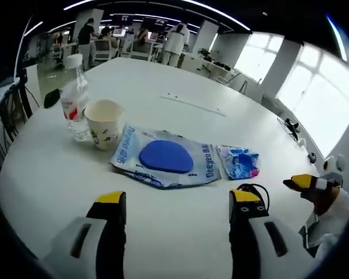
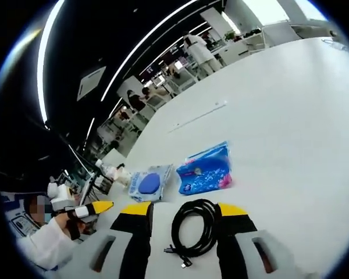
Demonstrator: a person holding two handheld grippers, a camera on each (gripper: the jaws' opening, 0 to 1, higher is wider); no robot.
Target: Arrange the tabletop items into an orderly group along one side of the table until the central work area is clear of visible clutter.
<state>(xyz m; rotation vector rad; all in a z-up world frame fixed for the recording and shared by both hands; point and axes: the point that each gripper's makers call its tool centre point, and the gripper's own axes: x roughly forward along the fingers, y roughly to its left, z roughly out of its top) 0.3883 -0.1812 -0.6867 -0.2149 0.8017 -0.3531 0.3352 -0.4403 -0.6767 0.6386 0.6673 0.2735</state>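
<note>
Cable (coiled), between open hand-held gripper jaws

Coiled cable between the jaws on the white desk

The right hand-held gripper stands open around a coiled black cable; just beyond lie a small blue packet and a blue-centred pouch. The left hand-held gripper enters at left.
</note>
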